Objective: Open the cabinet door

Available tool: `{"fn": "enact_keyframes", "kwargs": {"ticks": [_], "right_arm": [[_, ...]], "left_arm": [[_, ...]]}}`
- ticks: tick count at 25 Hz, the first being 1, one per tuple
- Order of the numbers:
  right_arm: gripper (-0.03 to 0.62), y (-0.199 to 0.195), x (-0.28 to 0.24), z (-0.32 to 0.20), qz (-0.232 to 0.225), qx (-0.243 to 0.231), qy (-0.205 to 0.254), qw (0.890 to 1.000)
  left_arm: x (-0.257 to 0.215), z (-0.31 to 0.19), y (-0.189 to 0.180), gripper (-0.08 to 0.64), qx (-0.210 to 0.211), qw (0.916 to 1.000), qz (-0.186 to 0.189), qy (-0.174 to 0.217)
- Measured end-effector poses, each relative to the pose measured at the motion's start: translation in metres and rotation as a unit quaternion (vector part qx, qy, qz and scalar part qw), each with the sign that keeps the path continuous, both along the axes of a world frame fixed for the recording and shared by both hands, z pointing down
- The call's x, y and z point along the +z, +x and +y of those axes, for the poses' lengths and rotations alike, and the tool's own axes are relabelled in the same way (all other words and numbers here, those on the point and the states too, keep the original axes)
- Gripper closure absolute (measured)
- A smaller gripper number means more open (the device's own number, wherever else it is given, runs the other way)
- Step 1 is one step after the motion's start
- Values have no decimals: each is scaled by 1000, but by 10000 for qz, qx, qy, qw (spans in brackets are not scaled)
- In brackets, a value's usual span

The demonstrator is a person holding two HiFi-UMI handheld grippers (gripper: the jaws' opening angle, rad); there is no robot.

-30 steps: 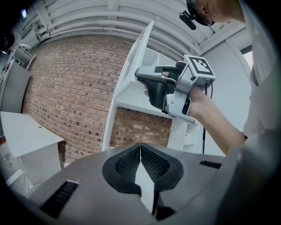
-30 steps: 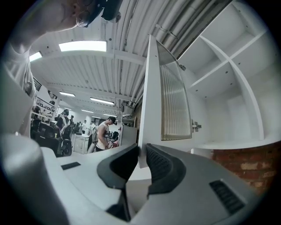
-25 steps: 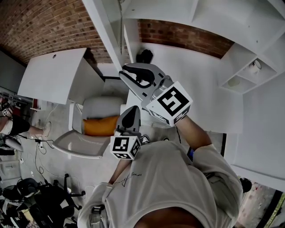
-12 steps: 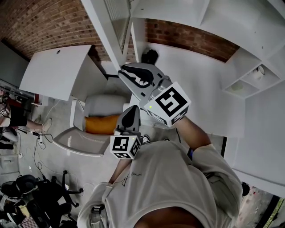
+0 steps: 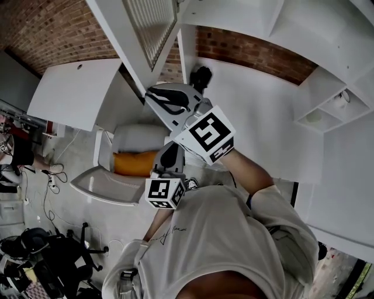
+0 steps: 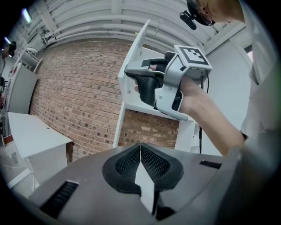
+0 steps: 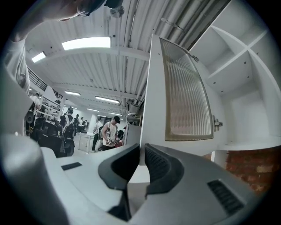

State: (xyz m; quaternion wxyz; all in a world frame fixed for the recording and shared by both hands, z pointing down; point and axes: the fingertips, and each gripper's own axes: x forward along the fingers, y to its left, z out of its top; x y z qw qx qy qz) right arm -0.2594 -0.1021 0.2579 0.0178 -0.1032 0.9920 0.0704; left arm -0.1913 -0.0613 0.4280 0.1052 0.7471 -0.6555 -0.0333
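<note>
The white cabinet door [image 5: 146,23] with its ribbed glass pane [image 7: 186,101] stands swung out from the upper cabinet [image 5: 234,17]. My right gripper [image 5: 155,98] is on the door's lower edge. In the right gripper view the edge runs between the jaws of my right gripper [image 7: 142,151], which are closing on it. The left gripper view shows that gripper [image 6: 134,72] against the door's edge [image 6: 134,52]. My left gripper [image 5: 170,153] hangs lower, near my chest; in its own view the left gripper [image 6: 140,147] is shut with nothing in it.
A brick wall [image 5: 257,52] backs a white counter with a black object [image 5: 201,76]. Open white shelves [image 5: 327,105] are at the right. Below left are a white desk [image 5: 64,93] and a white chair with an orange cushion [image 5: 133,163]. People [image 7: 109,132] stand far off.
The door has swung further out, showing more of its glass in the head view. My right gripper moved left with its edge. The left gripper stayed put.
</note>
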Motion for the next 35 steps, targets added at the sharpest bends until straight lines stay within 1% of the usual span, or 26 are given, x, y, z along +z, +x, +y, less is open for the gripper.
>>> {"fn": "enact_keyframes", "kwargs": {"ticks": [5, 9, 16, 20, 35], "right_arm": [[549, -14, 2, 3, 34, -109, -25, 9999], [549, -10, 4, 5, 43, -161, -48, 9999], [552, -2, 8, 2, 81, -98, -117, 9999], [557, 10, 10, -5, 75, 49, -74, 9999], [566, 57, 22, -25, 112, 624, -194, 9978]], "left_arm": [[3, 2, -6, 544, -69, 10000, -32, -20], [6, 3, -7, 543, -97, 9999, 41, -58], [7, 1, -3, 543, -21, 9999, 131, -89], [7, -1, 2, 543, 40, 9999, 130, -95], [9, 0, 21, 543, 176, 9996, 145, -144]]}}
